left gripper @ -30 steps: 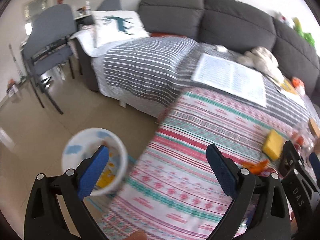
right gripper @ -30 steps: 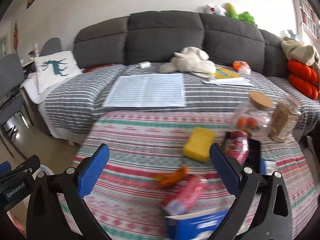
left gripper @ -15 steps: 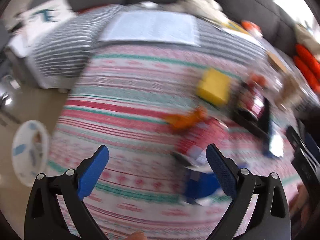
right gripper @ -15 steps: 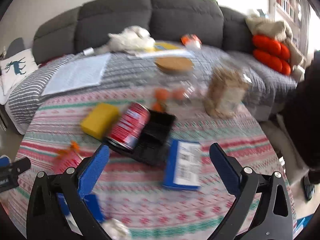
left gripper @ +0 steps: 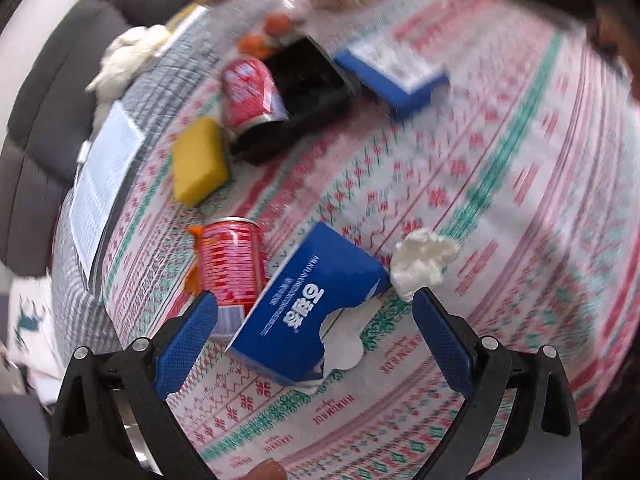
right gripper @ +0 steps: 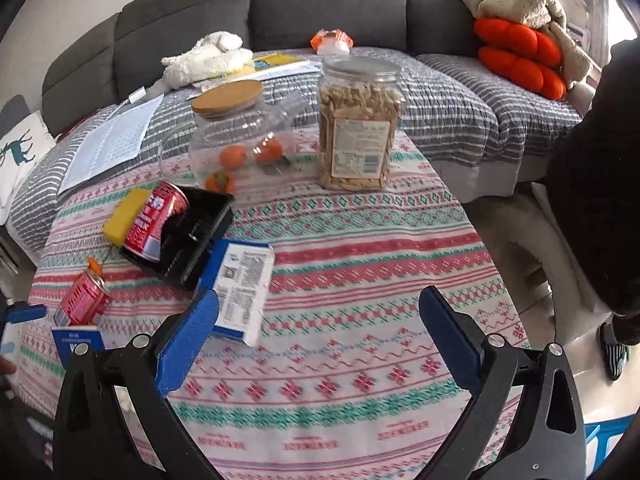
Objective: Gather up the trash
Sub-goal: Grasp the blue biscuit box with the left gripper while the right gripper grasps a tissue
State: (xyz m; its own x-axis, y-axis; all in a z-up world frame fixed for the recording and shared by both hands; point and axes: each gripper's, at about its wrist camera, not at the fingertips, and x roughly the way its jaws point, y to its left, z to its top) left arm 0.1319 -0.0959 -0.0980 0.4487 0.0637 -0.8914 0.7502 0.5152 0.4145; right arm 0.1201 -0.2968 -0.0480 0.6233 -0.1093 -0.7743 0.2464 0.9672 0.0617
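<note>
My left gripper [left gripper: 316,316] is open just above a torn blue carton [left gripper: 308,312] lying on the patterned tablecloth [left gripper: 500,208]. A crumpled white tissue [left gripper: 424,260] lies at the carton's right, a red can [left gripper: 232,268] on its side at its left. A second red can [left gripper: 250,92] rests in a black tray [left gripper: 308,100], with another blue box [left gripper: 392,72] beyond. My right gripper [right gripper: 320,320] is open and empty over the table. In the right wrist view the blue box [right gripper: 240,284] lies by the left finger, and the black tray [right gripper: 192,232] with its can [right gripper: 154,216] is behind.
A yellow sponge [left gripper: 198,160] lies by the tray. Two clear jars [right gripper: 240,140] [right gripper: 360,120] stand at the table's far side. A grey sofa [right gripper: 320,0] with papers, a plush toy [right gripper: 208,58] and orange cushions [right gripper: 520,56] lies behind. A person in black [right gripper: 600,180] stands at right.
My left gripper swung from the floor and white bin across the table and down over the blue carton. My right gripper moved right, facing the jars.
</note>
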